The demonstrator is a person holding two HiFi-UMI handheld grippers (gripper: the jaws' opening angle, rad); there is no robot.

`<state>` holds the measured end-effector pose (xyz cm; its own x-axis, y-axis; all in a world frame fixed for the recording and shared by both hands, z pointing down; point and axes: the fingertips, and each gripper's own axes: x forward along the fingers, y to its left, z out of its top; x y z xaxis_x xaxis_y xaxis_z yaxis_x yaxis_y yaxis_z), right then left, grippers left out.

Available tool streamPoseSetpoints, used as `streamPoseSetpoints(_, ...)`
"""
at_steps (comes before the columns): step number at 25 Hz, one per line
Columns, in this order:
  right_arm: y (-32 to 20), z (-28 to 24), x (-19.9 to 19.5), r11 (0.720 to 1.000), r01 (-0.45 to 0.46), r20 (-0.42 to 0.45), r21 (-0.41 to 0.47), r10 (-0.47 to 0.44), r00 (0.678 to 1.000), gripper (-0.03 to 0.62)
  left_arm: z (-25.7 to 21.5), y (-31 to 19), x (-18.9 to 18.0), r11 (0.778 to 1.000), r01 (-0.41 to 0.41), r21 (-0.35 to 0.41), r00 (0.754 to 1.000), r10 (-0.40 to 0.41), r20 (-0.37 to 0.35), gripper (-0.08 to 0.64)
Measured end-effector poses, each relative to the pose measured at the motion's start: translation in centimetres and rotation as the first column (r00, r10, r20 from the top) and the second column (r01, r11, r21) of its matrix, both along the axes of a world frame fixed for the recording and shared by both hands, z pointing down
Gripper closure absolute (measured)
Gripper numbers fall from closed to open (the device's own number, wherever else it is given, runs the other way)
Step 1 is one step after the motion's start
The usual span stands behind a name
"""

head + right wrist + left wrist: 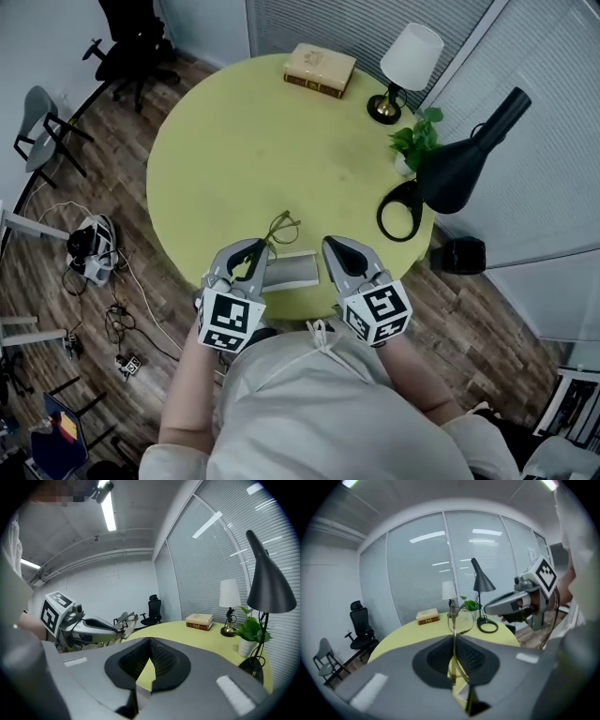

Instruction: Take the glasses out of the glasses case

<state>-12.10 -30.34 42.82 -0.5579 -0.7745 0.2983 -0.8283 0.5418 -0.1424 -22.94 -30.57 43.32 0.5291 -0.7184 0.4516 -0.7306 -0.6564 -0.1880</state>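
Thin-rimmed glasses [282, 226] hang just above the round yellow table [234, 141], near its front edge. My left gripper [260, 246] is shut on one temple arm, which runs between its jaws in the left gripper view, where the lenses [461, 619] stick out past the left gripper [453, 637]. The open grey glasses case [291, 271] lies between the two grippers. My right gripper [330, 246] is at the case's right end. In the right gripper view, that gripper [149, 641] is shut, with a grey edge of the case [137, 686] in the slit.
At the table's far side lies a book [320, 68], with a white lamp [405, 67] to its right. On the right stand a small plant [415, 142] and a black desk lamp [464, 159] with a ring base [401, 211]. Office chairs and cables are on the floor at left.
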Motion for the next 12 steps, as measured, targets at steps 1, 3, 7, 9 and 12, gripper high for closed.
streamPoseSetpoints(1,-0.1,-0.5,-0.3,1.000,0.003,0.004,0.010,-0.003,1.000,0.593,-0.9,-0.3,-0.5,0.999,0.044,0.015,0.998,-0.043,-0.042,0.546)
streamPoseSetpoints(3,-0.2,-1.3,-0.8,1.000,0.005,0.010,0.028,-0.005,1.000,0.593,-2.6,-0.6,-1.9,0.988,0.146,0.039,0.981,-0.140,-0.135,0.546)
streamPoseSetpoints(7,0.0,-3.9,-0.7,0.993,-0.058,0.029,0.103,0.055,0.998,0.592,-6.4,-0.1,-5.0,0.928,0.353,0.115,0.907,-0.309,-0.286,0.545)
streamPoseSetpoints(9,-0.1,-5.2,-0.3,0.987,-0.095,0.049,0.132,0.089,0.995,0.594,-8.0,0.3,-5.9,0.899,0.413,0.149,0.877,-0.348,-0.332,0.546)
streamPoseSetpoints(12,-0.2,-6.3,-0.2,0.981,-0.123,0.065,0.148,0.115,0.991,0.593,-9.2,0.8,-6.9,0.868,0.466,0.171,0.846,-0.380,-0.375,0.545)
